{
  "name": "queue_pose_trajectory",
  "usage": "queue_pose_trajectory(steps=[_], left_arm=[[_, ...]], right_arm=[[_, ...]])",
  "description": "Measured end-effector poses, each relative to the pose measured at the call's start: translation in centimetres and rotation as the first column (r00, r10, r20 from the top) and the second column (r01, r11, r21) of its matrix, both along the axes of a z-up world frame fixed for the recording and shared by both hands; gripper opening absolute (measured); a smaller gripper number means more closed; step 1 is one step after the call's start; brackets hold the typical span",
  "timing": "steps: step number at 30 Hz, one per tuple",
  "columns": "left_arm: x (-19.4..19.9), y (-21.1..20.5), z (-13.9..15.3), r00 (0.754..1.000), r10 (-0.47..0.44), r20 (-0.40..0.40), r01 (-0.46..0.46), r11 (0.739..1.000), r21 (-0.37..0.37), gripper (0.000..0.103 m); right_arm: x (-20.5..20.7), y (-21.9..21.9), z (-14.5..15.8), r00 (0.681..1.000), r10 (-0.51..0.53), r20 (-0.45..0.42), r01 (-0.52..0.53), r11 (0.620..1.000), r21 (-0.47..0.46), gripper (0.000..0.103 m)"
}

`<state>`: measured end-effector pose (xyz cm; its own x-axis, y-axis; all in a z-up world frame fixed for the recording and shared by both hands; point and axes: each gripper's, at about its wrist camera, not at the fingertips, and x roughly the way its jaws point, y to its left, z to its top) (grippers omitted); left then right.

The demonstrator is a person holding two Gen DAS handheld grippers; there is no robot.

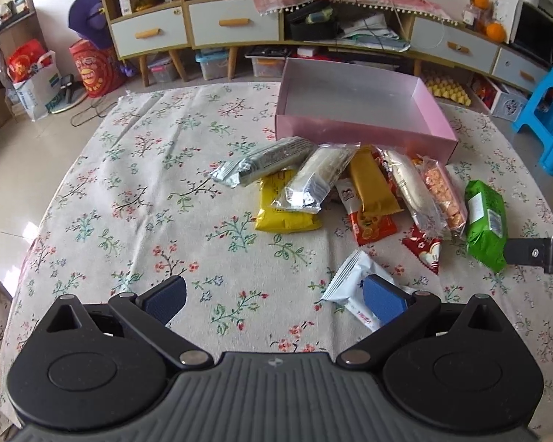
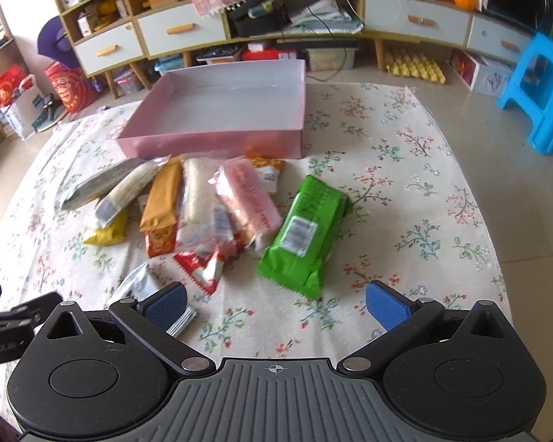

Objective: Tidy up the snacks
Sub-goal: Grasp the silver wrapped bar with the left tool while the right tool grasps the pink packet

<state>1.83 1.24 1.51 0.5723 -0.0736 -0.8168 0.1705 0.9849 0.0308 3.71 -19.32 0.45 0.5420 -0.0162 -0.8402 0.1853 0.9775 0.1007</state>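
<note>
Covering table, floral cloth (image 1: 158, 191), cluttered shelving (image 1: 188, 14)

A long wooden cabinet (image 1: 239, 18) with white drawers runs along the far wall, cluttered with papers and oranges (image 1: 496, 31). Pale floor tiles (image 2: 461, 84) reflect daylight. A blue plastic stool (image 2: 538, 92) stands right; what look like gift bags (image 1: 33, 73) sit left.

Bare tablecloth (image 1: 147, 191) beside snack pile (image 1: 368, 184)

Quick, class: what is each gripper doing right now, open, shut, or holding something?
Left gripper: open, holding nothing; a white packet lies beside one finger.
Right gripper: open, holding nothing, just short of the green packet.
</note>
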Motion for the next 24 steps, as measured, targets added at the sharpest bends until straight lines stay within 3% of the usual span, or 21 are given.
queue_pose_trajectory(steps=[5,9,14,17,24], left_arm=[[2.3,0.1,0.3,0.995,-0.084,-0.052,0.083,0.996,-0.017,0.097],[4.7,0.5,-0.2,0.990,-0.108,-0.091,0.105,0.994,-0.037,0.097],[7.9,1.8,-1.3,0.992,-0.097,-0.084,0.090,0.993,-0.081,0.091],[9.4,2.6,-2.0,0.991,-0.123,-0.061,0.116,0.987,-0.109,0.081],[11.9,3.1,-2.9,0.977,-0.212,0.010,0.212,0.974,-0.076,0.074]], right_arm=[[1.8,-2.0,1.0,1.000,0.000,-0.011,0.000,1.000,0.031,0.103],[3.2,-3.6,1.3,1.000,0.024,0.015,-0.026,0.992,0.121,0.102],[4.8,-4.0,1.1,0.994,0.084,0.075,-0.097,0.977,0.189,0.102],[5.3,-4.3,0.3,0.985,0.119,0.128,-0.148,0.958,0.247,0.101],[7.7,-3.8,-1.4,0.979,0.175,0.108,-0.200,0.933,0.298,0.077]])
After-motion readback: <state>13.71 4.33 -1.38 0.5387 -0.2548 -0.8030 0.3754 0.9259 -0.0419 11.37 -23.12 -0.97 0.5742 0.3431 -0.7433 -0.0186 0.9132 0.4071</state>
